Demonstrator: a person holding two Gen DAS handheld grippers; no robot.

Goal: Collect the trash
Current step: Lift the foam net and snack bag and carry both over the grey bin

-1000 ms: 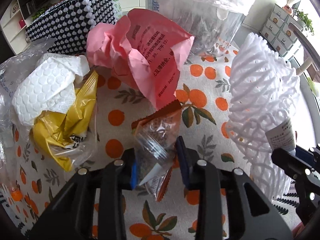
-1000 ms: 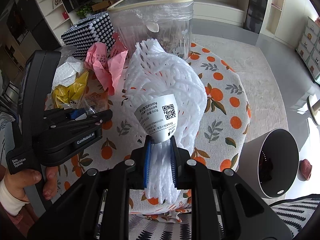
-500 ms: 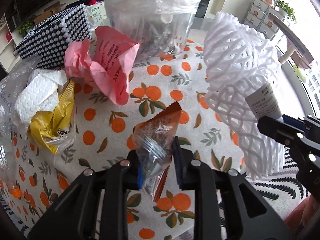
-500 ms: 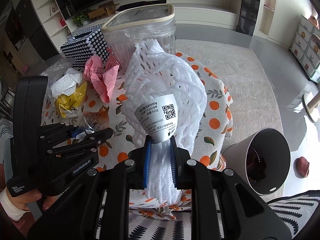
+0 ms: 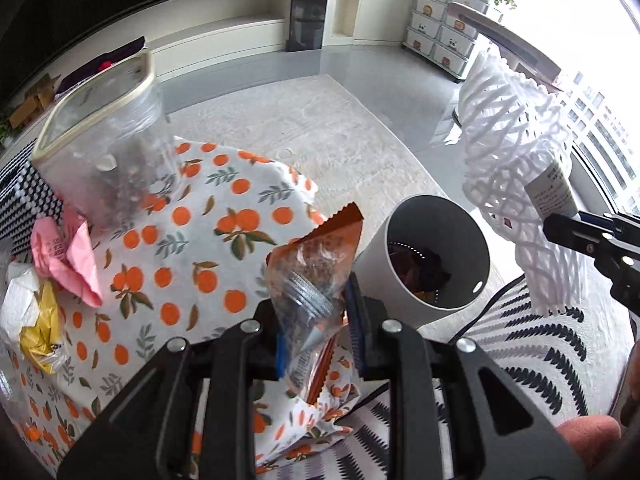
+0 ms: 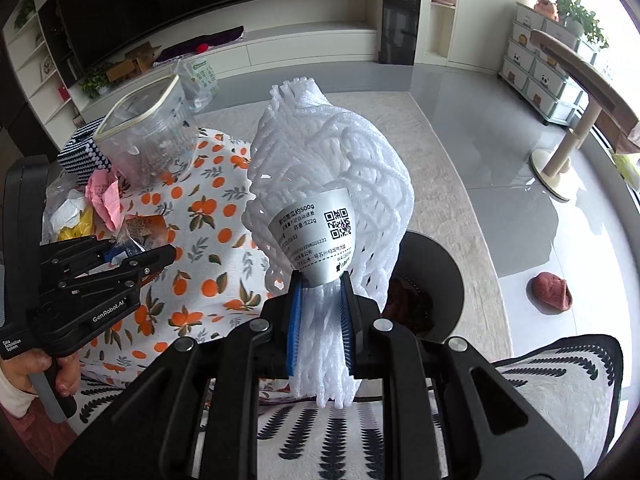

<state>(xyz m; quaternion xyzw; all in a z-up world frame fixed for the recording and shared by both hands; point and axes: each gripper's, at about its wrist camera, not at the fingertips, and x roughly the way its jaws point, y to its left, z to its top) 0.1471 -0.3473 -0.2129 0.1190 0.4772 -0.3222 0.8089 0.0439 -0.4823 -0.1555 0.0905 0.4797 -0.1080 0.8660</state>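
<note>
With the snack wrapper [image 5: 316, 280] pinched in the nearly closed left gripper [image 5: 316, 336] beside the bin [image 5: 436, 308] and the foam net [image 6: 332, 200] clamped by the right gripper [image 6: 320, 320] above it, either could be dropped outside the rim if released early.

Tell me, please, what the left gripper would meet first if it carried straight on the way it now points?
Probably the white trash bin. The left gripper, shut on the orange snack wrapper, points down past the table's edge, and the bin's open mouth lies just ahead, slightly right. Depth is hard to judge through the fisheye.
</note>
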